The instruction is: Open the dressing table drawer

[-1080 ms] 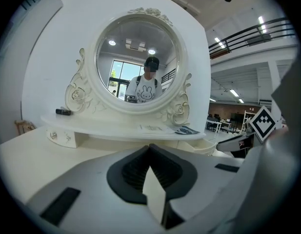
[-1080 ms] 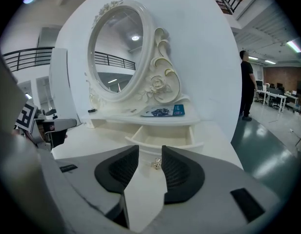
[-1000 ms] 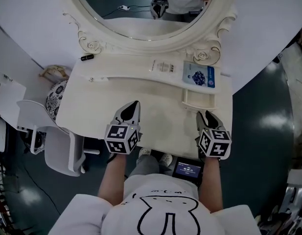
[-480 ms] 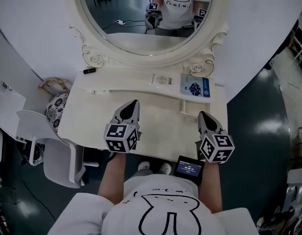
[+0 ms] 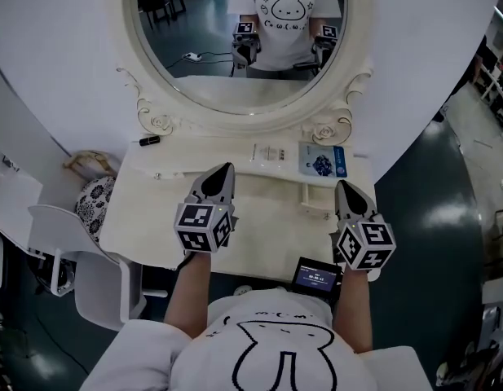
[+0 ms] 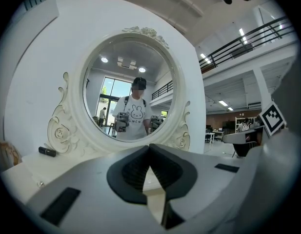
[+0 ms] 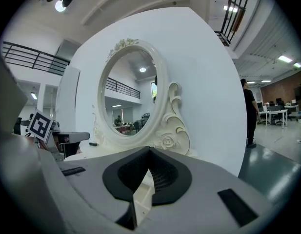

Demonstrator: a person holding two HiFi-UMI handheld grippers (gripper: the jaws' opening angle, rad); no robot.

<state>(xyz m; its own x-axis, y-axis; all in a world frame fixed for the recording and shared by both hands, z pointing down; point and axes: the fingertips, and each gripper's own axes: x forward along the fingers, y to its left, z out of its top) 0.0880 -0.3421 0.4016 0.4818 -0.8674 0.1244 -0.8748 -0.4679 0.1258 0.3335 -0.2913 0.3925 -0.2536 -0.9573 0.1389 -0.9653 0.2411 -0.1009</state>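
Note:
The cream dressing table (image 5: pixel 267 235) stands under its oval mirror (image 5: pixel 227 63). Its drawer front shows in no view; it lies hidden below the table's near edge. My left gripper (image 5: pixel 222 170) hovers above the middle of the tabletop, pointing at the mirror (image 6: pixel 130 91). Its jaws are shut and nothing is between them (image 6: pixel 149 147). My right gripper (image 5: pixel 344 186) hangs over the table's right part, just right of a small raised tray (image 5: pixel 318 199). It too is shut and holds nothing (image 7: pixel 150 150).
A blue packet (image 5: pixel 323 162) and a white packet (image 5: pixel 271 152) lie at the mirror's foot, with a small black tube (image 5: pixel 148 140) at the back left. A white chair (image 5: pixel 84 251) stands left of the table. A small screen (image 5: pixel 314 277) sits by the person's waist.
Both grippers have risen above the tabletop, and the right one has drifted slightly right. The head view has tilted up, so more of the mirror and the person's reflection show.

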